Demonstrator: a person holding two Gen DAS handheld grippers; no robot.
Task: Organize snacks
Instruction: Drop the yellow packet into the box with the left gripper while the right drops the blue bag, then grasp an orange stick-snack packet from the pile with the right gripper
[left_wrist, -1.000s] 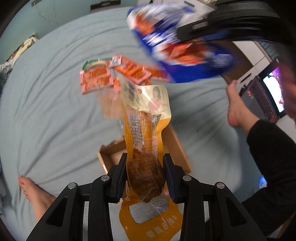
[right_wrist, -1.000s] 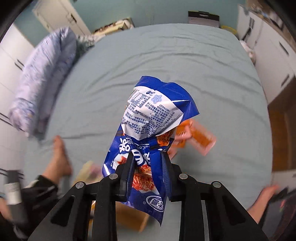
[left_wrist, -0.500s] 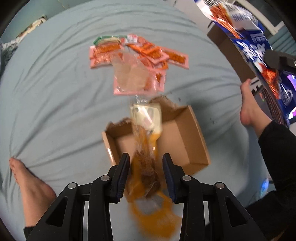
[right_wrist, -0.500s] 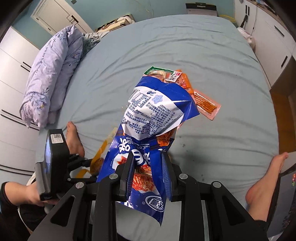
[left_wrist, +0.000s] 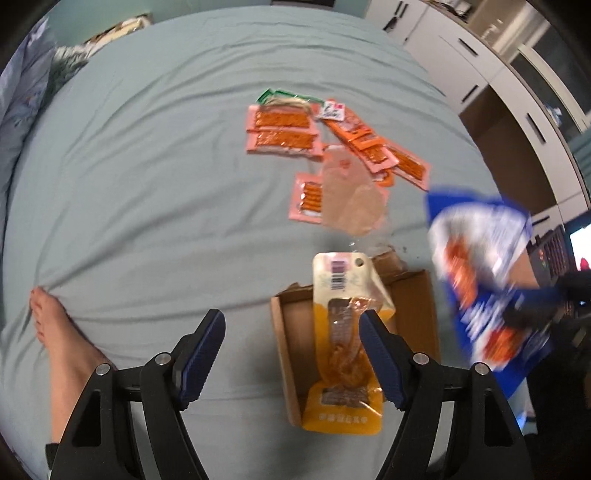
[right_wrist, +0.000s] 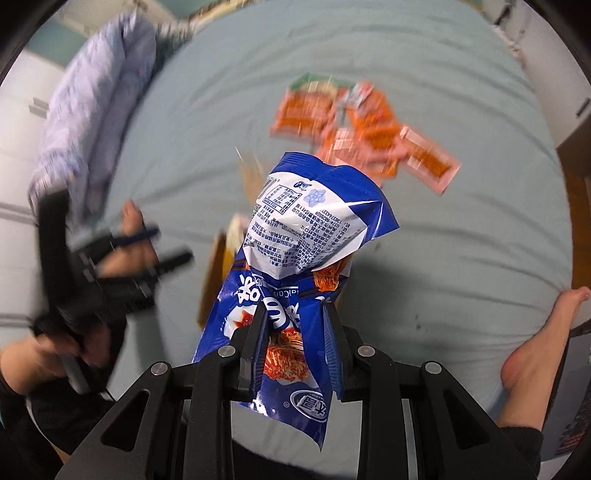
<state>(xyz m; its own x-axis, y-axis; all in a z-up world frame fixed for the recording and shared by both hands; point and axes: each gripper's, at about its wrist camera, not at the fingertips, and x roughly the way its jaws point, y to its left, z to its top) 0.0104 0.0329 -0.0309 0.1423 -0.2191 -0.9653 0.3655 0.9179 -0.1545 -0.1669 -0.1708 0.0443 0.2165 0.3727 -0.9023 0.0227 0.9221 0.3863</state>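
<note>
My left gripper (left_wrist: 291, 328) is open and empty above the bed. The yellow snack packet (left_wrist: 343, 343) lies in the shallow cardboard box (left_wrist: 413, 314) just right of it. My right gripper (right_wrist: 293, 325) is shut on a blue and white snack bag (right_wrist: 306, 236) and holds it up over the bed; the bag also shows blurred in the left wrist view (left_wrist: 484, 280). Several orange snack packets (left_wrist: 284, 133) and a pale pouch (left_wrist: 347, 195) lie scattered beyond the box; the packets also show in the right wrist view (right_wrist: 354, 125).
A grey-blue bed sheet (left_wrist: 147, 184) covers the bed. A bare foot (left_wrist: 62, 343) rests at the left, another (right_wrist: 535, 354) at the right. A pillow (right_wrist: 92, 122) lies at the far left. White cabinets (left_wrist: 480, 74) and a laptop (left_wrist: 561, 254) stand right.
My left gripper has opened and let the yellow packet drop into the cardboard box. My right gripper has swung with the blue bag down toward the box.
</note>
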